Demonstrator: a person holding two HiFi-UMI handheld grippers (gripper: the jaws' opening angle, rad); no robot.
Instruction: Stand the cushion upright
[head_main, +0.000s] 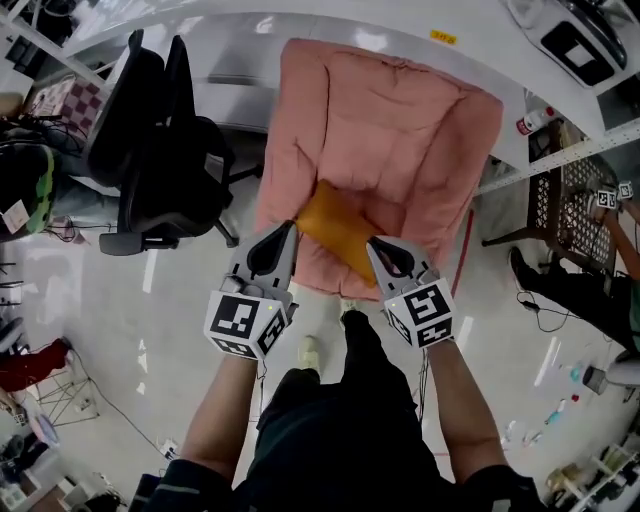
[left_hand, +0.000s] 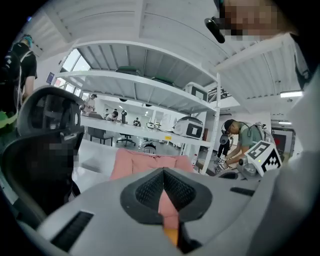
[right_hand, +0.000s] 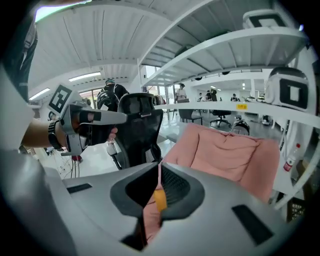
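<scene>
1. Head view: We see the orange cushion (head_main: 335, 228) on the near part of the pink pad (head_main: 400, 130). It sits between our two grippers. The left gripper (head_main: 288, 232) meets its left edge and the right gripper (head_main: 375, 247) meets its near right edge. Both tips touch the cushion. We cannot tell from here whether it is lifted off the pad. A black chair (head_main: 160, 150) stands to the left of the pad on the floor (head_main: 120, 300).

2. Left gripper view: The jaws are pressed together, with only a thin slit between them. A sliver of the orange cushion (left_hand: 171, 234) is pinched low in that slit. Pink shows above it in the slit. The pad (left_hand: 150, 162) rises just beyond the jaws and the chair (left_hand: 45, 150) is at the left.

3. Right gripper view: These jaws are also closed tight, clamped on a small orange fold of the cushion (right_hand: 160, 199). Pink fabric lies beside the fold in the gap. The pad (right_hand: 230, 155) spreads far and right, and the chair (right_hand: 140, 125) stands behind the jaws.
</scene>
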